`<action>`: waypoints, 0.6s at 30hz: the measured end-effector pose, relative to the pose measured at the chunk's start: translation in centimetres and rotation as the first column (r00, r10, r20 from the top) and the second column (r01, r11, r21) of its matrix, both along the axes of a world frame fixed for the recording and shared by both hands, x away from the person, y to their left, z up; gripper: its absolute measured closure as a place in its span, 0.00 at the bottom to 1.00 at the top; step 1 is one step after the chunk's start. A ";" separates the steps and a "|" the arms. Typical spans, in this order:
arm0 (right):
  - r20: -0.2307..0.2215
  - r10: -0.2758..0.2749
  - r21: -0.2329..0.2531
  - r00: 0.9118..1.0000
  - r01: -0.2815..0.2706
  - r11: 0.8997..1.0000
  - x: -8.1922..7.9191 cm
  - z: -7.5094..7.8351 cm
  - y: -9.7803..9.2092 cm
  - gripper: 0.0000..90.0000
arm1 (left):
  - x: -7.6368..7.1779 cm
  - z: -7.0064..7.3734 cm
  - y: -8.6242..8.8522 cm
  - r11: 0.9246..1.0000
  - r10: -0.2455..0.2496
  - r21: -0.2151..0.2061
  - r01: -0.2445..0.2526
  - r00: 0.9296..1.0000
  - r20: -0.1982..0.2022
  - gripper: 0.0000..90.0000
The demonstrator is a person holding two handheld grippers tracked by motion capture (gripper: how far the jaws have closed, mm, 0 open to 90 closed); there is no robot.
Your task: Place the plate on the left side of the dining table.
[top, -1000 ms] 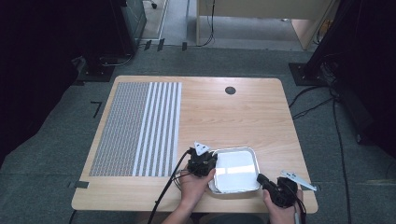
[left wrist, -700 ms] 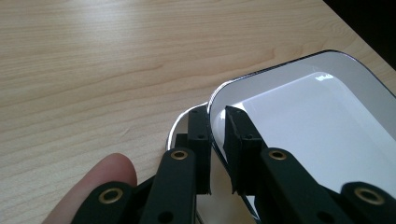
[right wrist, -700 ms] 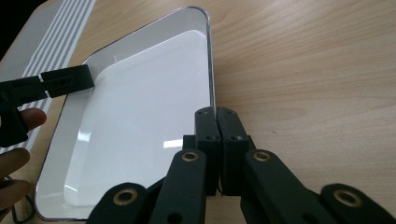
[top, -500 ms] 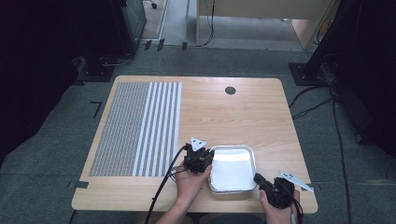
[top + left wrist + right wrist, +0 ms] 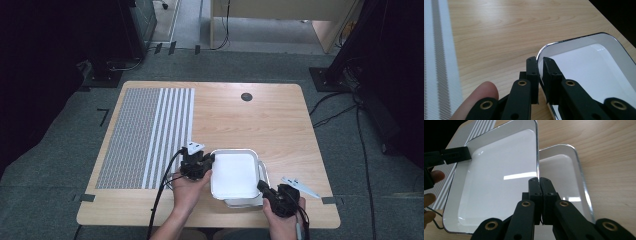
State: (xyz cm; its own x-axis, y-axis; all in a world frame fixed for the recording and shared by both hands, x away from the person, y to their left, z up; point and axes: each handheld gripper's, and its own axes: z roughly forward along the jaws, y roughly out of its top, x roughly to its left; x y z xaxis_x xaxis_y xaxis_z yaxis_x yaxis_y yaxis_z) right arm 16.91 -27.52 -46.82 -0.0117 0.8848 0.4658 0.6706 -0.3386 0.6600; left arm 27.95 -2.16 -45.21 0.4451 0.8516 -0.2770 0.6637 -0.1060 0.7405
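from the high view, a white tray (image 5: pixel 234 175) sits near the front edge of the wooden table (image 5: pixel 280 125), just right of the grey striped mat (image 5: pixel 145 135). a second tray (image 5: pixel 260 165) shows as a rim beneath it, poking out to the right of the upper tray. the left gripper (image 5: pixel 206 161) is at the upper tray's left rim, held by the left hand (image 5: pixel 187 190). the right gripper (image 5: pixel 263 188) is at the tray's near right corner, with the right hand (image 5: pixel 282 217) behind it.

in the left gripper view, the left gripper (image 5: pixel 540 67) has its two black jaws closed over the tray (image 5: pixel 599 65) rim, one jaw outside and one inside, with the thin metal edge between them. a fingertip (image 5: pixel 477 97) lies left of the jaws.

in the right gripper view, the right gripper (image 5: pixel 539 181) jaws are pressed together on the right edge of the upper tray (image 5: pixel 499 177), which is tilted above the lower tray (image 5: pixel 560 175). the left gripper (image 5: pixel 456 154) clamps the upper tray's far left rim.
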 end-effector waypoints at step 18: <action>0.001 0.061 -0.039 0.998 -0.061 0.997 2.8 1.4 6.7 1.00 | 1.7 0.9 6.9 0.997 0.069 -0.030 -0.069 0.998 -0.002 0.95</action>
